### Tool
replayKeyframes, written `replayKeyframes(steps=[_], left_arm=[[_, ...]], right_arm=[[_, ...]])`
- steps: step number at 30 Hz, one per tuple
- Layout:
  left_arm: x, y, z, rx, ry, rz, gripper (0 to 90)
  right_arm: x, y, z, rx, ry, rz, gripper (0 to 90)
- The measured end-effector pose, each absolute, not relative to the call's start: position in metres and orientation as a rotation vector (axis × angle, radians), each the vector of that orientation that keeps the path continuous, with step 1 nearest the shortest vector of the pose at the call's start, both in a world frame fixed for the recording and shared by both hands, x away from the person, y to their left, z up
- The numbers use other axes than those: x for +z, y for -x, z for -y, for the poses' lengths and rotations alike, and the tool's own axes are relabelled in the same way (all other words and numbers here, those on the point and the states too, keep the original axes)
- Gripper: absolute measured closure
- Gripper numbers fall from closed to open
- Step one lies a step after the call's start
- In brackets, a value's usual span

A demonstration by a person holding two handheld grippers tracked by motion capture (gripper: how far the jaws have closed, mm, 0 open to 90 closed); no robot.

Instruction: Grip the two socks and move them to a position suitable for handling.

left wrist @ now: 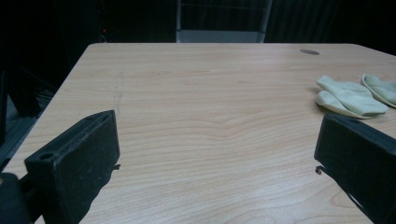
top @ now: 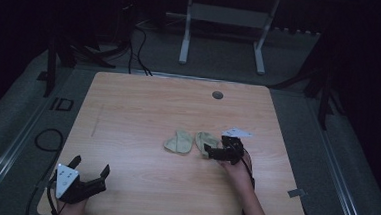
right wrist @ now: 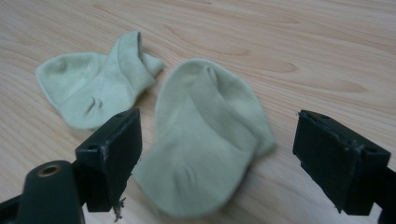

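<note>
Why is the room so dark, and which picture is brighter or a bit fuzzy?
In the high view only the wooden table is lit, the floor and walls fading to black. The left gripper view is dim too, its socks soft. The right gripper view is brightest: the nearer sock shows its ribbing, though its bottom edge and the right gripper's fingers look a little blurred.

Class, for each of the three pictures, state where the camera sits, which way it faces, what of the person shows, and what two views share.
High view: above the person's side, looking forward and down on the table; both forearms, left gripper and right gripper show.
Left gripper view: low near the table's near-left edge, facing across it; its own open jaws show.
Right gripper view: close above the nearer sock, looking down; open jaws flank it.
Shared: all three show both socks, including the farther sock.
</note>
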State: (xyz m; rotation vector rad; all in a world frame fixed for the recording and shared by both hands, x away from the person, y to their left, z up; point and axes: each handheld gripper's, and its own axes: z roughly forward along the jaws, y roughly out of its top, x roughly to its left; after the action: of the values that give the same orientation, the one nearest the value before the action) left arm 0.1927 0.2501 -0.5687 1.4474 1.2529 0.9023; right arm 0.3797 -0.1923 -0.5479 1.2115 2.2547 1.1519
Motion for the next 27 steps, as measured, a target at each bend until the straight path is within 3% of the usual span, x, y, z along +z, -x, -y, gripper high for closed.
replayKeyframes(steps=[19, 27], left_arm=[[-0.569, -0.191, -0.254, 0.895, -1.446, -1.258, 0.2], [-0.569, -0.188, -0.254, 0.895, -1.445, -1.257, 0.2]], right_arm=[[-0.565, -0.400, 0.157, 0.968, -1.182, -2.288, 44.2], [-0.564, -0.395, 0.153, 0.978, -1.137, -2.319, 72.6]])
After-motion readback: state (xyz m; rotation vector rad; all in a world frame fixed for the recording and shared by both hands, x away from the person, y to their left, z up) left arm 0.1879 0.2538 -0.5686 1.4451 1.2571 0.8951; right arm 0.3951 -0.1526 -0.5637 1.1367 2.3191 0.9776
